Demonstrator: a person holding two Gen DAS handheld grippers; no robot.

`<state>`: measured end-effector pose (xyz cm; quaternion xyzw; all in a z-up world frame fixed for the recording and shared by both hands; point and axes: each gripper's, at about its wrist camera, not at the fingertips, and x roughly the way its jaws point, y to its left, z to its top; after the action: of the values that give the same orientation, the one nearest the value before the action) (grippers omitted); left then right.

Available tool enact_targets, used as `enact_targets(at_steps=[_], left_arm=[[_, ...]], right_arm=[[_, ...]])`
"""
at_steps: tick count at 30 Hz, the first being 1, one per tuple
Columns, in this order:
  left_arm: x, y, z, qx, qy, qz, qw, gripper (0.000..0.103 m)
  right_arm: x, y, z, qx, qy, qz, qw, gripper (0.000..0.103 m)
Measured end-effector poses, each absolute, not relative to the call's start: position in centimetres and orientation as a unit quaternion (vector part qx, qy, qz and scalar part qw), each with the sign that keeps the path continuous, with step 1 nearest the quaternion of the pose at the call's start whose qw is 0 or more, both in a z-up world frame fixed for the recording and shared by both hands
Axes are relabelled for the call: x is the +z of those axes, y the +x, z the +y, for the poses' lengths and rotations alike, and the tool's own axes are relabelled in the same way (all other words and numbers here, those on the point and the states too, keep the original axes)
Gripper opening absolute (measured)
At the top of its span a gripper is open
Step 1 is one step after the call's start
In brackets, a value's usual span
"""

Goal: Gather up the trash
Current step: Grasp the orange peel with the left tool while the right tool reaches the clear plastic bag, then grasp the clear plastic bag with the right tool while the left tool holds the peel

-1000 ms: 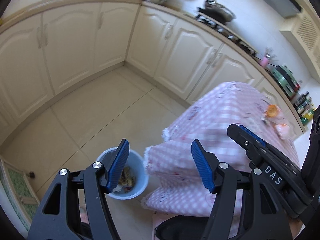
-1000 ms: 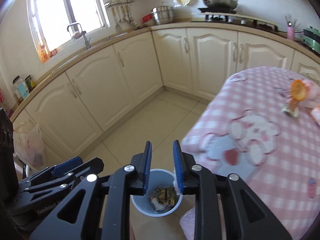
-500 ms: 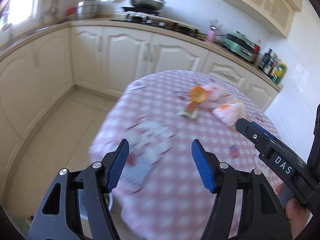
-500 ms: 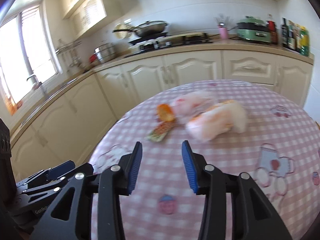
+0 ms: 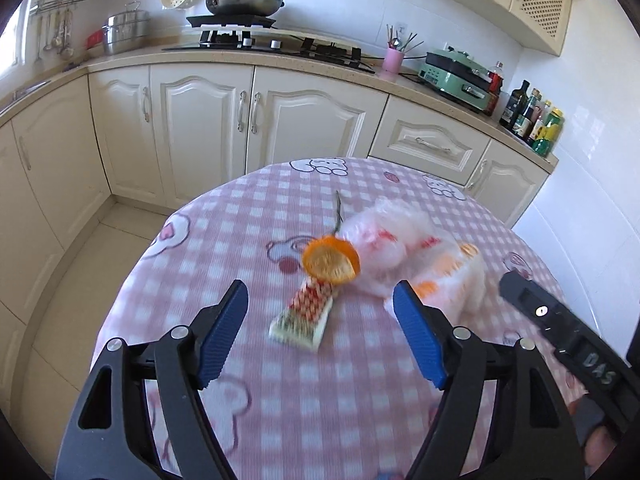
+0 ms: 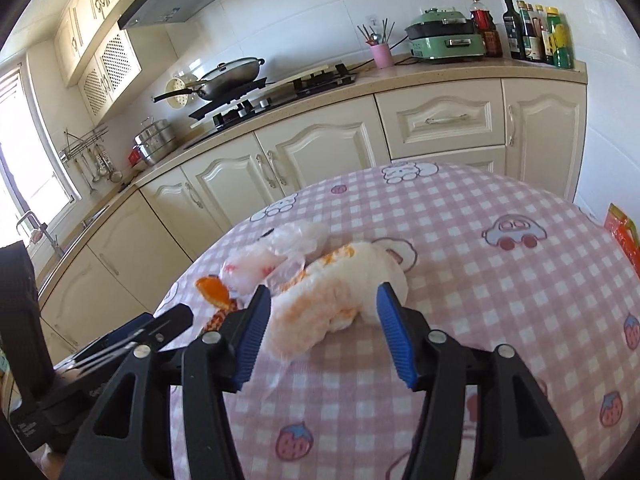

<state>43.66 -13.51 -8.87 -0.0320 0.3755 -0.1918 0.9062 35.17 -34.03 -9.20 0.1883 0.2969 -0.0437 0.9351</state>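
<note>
A small wrapper (image 5: 303, 314) with a red check pattern lies on the pink checked tablecloth (image 5: 280, 408). An orange peel (image 5: 330, 260) sits just behind it. Crumpled clear plastic bags (image 5: 404, 244) with orange print lie to the right. My left gripper (image 5: 320, 334) is open above the table, with the wrapper between its fingers. My right gripper (image 6: 322, 330) is open around the near end of a white and orange plastic bag (image 6: 340, 280). The peel (image 6: 214, 290) and a second clear bag (image 6: 280, 246) lie to the left in the right wrist view.
A red packet (image 6: 624, 236) lies at the table's right edge. Cream cabinets (image 5: 200, 120) and a counter with a stove, wok (image 5: 244, 2), green appliance (image 5: 460, 74) and bottles (image 5: 532, 116) run behind the table. Tiled floor (image 5: 80, 280) lies to the left.
Both grippers swung up from the blue bin on the floor to the tabletop and moved close to the trash. The right gripper opened from nearly shut to wide.
</note>
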Motion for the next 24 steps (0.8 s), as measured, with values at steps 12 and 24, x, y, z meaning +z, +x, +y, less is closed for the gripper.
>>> enact_targets(at_steps=[12, 24], left_arm=[[-10.8, 48.3, -15.6, -0.222, -0.036, 0.402, 0.888, 0.035], [-8.3, 46.8, -8.6, -0.164, -0.103, 0.344, 0.919, 0.031]], right_arm=[[-8.5, 41.4, -33.4, -0.033, 0.168, 0.305, 0.937, 0.059], [-9.5, 45.4, -28.5, -0.009, 0.130, 0.345, 0.930, 0.070]])
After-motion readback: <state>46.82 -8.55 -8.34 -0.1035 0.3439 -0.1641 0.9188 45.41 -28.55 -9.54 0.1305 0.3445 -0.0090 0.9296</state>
